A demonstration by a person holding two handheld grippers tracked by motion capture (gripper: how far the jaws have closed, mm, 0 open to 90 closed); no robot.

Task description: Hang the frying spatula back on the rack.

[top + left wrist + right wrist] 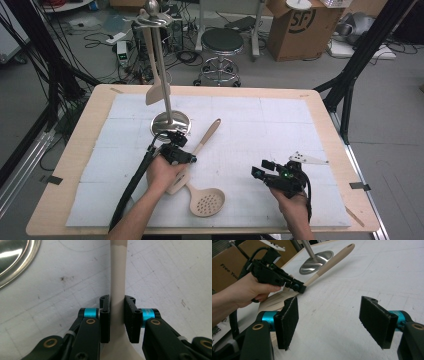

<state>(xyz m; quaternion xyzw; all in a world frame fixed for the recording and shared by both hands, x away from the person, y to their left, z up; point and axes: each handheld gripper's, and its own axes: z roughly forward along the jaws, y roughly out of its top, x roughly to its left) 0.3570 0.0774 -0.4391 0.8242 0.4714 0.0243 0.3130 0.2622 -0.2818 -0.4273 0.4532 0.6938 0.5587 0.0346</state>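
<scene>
- Gripping with my left gripper (117, 312): both jaws are pressed against the pale handle of a spatula (117, 277), just above where it widens into the blade.
- That spatula (206, 138) lies on the white mat (280, 125), its wooden handle end pointing away from me, near the stand's steel base (171, 121).
- Stand (161, 65): upright metal pole with a hook ring on top; one pale turner (154, 75) hangs from it, blade down. It is the nearest thing to a holder here.
- Slotted spoon (206, 201) lies flat on the mat, just beside my left hand (162, 172).
- My right gripper (337, 315) has its jaws spread wide with bare mat between them; it sits well apart to the right, held low by my right hand (292, 202).
</scene>
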